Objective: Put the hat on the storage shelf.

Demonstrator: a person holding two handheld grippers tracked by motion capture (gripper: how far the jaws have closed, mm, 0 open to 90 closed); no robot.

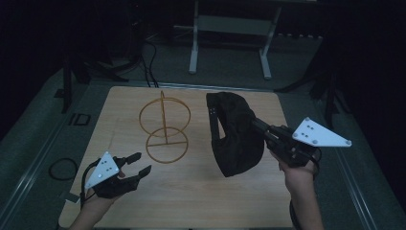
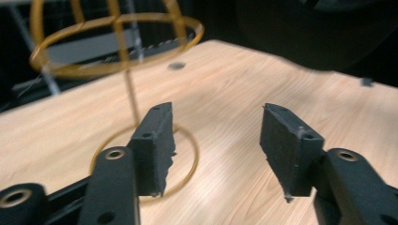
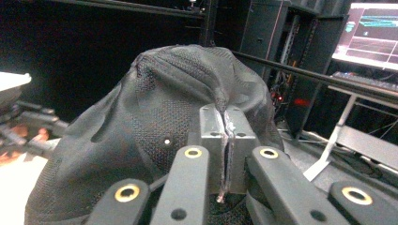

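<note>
Where the high view looks down on the worktop (image 1: pixel 191 201), the right tongs (image 1: pixel 256 125) are clenched on a black mesh cap (image 1: pixel 234 134), which hangs off the surface at about three o'clock from a gold wire stand (image 1: pixel 165 127). The stand has a ring base, a thin upright post and an upper hoop. The left tongs (image 1: pixel 139 163) lie low at about seven o'clock from the stand, released, near its base but apart from it.

In the left gripper view, the left tongs (image 2: pixel 216 140) stand wide apart with nothing between them. The stand's base ring (image 2: pixel 190 161) lies just beyond the left jaw, and its post (image 2: pixel 131 93) rises to the blurred hoop (image 2: pixel 117 44) at about eleven o'clock.

In the right gripper view, the right tongs (image 3: pixel 227 154) pinch a thin fold of the cap's mesh (image 3: pixel 155 126), and the crown bulges above and beyond them; a lit monitor (image 3: pixel 373 35) sits at about two o'clock.

Judged from this, the step in hand is carrying the cap to the stand. It would go best if the cap's open underside is brought level over the hoop and lowered straight down, because the light stand could tip under a sideways push; the free left tongs could steady the post or base. The hold is a thin pinch of fabric, so slow travel should keep it from slipping.
</note>
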